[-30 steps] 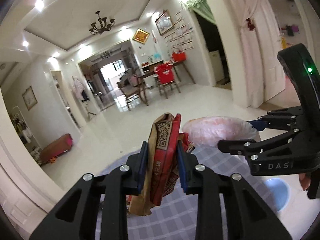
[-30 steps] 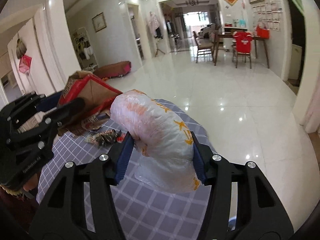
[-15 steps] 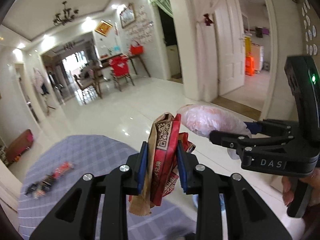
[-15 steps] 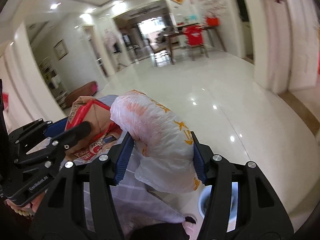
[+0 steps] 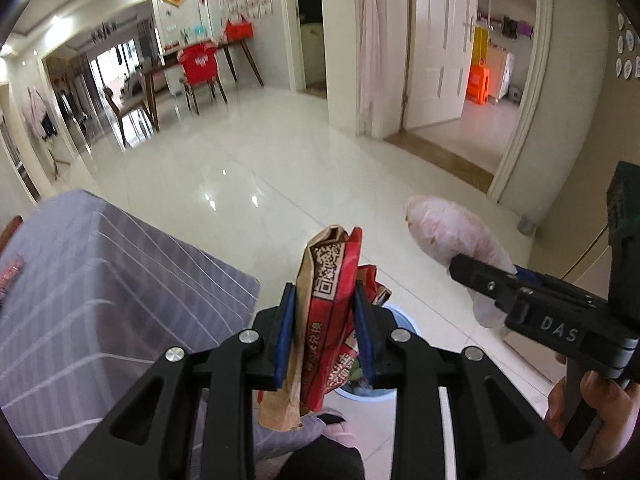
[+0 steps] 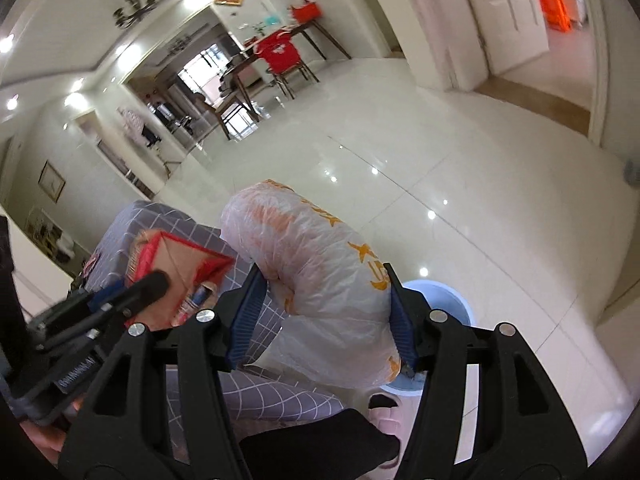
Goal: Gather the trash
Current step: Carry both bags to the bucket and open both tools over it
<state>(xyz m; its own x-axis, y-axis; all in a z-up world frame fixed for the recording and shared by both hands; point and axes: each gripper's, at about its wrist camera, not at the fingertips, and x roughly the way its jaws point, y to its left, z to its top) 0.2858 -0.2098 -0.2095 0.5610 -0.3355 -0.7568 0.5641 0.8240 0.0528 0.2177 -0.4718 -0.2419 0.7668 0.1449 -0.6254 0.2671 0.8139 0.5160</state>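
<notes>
Here I keep the left gripper (image 5: 325,330) clamped on the red paper bag (image 5: 329,312) above the blue bin (image 6: 448,300). The right gripper (image 6: 325,318), its jaws just widened, still brackets the white plastic bag (image 6: 320,280) for the drop.

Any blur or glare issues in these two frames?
Left wrist: mostly sharp, QR bag crisp, ceiling-light glare spots on the floor, strong fisheye bend at the edges. Right wrist: motion blur on the left claw and the doorway, plastic bag sharp, glare spots on the floor too.
</notes>
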